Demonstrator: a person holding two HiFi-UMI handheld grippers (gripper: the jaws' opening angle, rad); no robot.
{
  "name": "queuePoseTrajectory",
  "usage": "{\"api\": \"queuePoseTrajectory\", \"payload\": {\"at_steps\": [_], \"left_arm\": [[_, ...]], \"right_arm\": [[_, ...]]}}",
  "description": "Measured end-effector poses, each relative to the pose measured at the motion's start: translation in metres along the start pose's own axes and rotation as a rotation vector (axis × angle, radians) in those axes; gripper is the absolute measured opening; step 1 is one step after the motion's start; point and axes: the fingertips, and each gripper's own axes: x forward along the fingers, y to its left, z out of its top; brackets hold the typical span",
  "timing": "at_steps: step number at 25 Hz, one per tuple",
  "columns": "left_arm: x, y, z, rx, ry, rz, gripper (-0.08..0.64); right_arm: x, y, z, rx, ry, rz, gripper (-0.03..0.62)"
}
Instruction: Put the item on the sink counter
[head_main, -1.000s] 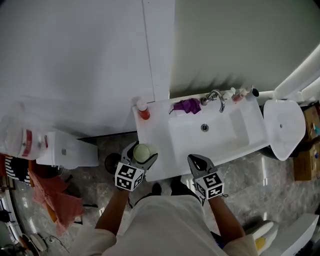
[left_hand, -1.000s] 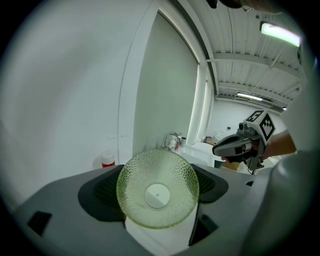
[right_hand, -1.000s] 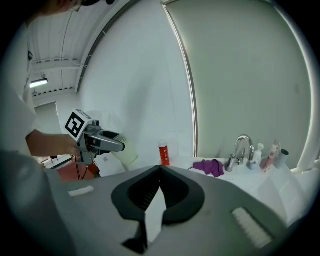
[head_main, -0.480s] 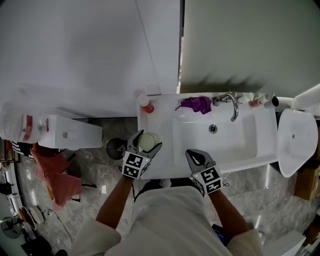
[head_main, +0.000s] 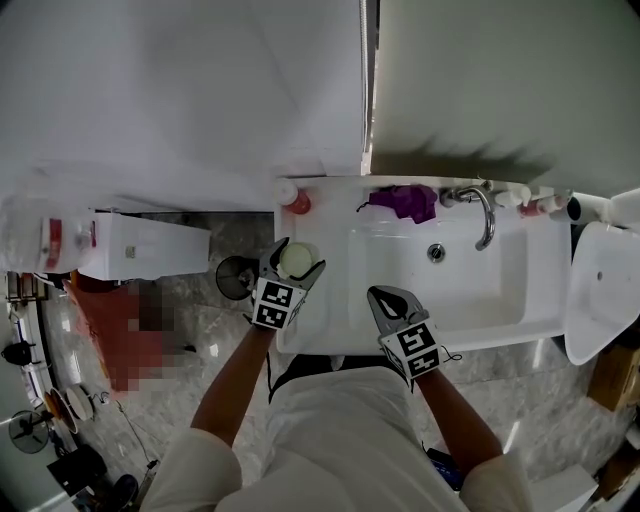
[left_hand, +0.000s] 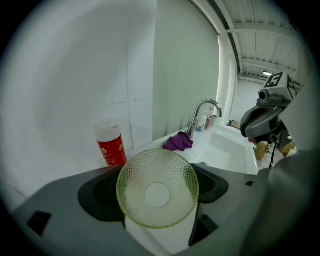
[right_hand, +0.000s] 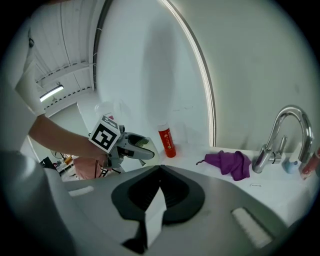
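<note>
Standing on the marble floor at the left is a white boxy unit (head_main: 140, 255), and just beside the bench's left edge sits a small round black bin (head_main: 234, 277). Next comes the left gripper (head_main: 299, 256), its fingers spread to about the width of a green dimpled glass bowl (left_hand: 157, 188) and pressing on the bowl's rim from both sides. The bowl hangs over the left end of the white bench (head_main: 318, 225), left of the basin (head_main: 455, 285) and nearer the person than a red bottle with a white cap (head_main: 294, 200), which stands upright at the back left corner against the wall. Whether the bowl's base touches the bench surface cannot be told from any view.

Further right, a crumpled purple cloth (head_main: 405, 202) lies on the back ledge, just left of the chrome faucet (head_main: 481, 210), whose spout arches over the basin. The right gripper (right_hand: 159, 170) hovers at the front edge of the basin, well apart from the cloth and the faucet; its fingers are pressed together with nothing between them. Right of the faucet, a few small bottles (head_main: 535, 201) stand in a row along the ledge.
</note>
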Motion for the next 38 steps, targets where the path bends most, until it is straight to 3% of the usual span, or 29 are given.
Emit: {"api": "queuePoseTrajectory", "payload": {"at_steps": [15,30,38], "left_arm": [[0.081,0.024,-0.043,-0.012,0.115,0.054,0.4],[0.095,0.024,-0.063,-0.047,0.16,0.057,0.404],[0.071,0.023,-0.055,-0.057,0.155,0.081,0.439]], "right_arm": [[0.022,-0.035,-0.017,0.085,0.035,0.003,0.011],[0.023,-0.032,-0.022,0.096,0.037,0.023,0.011],[0.018,-0.023,-0.016,0.07,0.022,0.033,0.011]]}}
